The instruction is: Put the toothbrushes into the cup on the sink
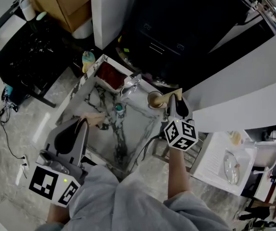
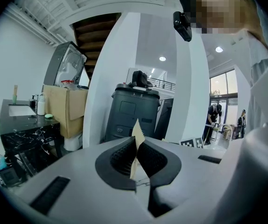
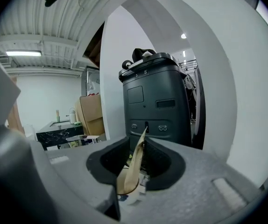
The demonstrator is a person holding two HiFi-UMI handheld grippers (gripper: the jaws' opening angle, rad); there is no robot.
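A brown cup [image 1: 153, 100] stands on the far right of the marble sink top [image 1: 138, 124]. My right gripper [image 1: 174, 101] hovers right beside the cup, shut on a tan toothbrush [image 1: 173, 93]; in the right gripper view that toothbrush [image 3: 133, 169] sticks up between the closed pads. My left gripper [image 1: 82, 121] is over the sink's left edge, shut on another tan toothbrush [image 1: 96, 120] that points right. The left gripper view shows the thin tan toothbrush [image 2: 137, 135] pinched between the pads.
On the sink top are a faucet [image 1: 131, 83], a red tray [image 1: 110, 74] and a small teal-capped bottle [image 1: 119, 109]. A large black machine [image 1: 176, 28] and a white pillar [image 1: 111, 11] stand behind. A black marble table [image 1: 27, 52] and a cardboard box [image 1: 63, 1] are at the left.
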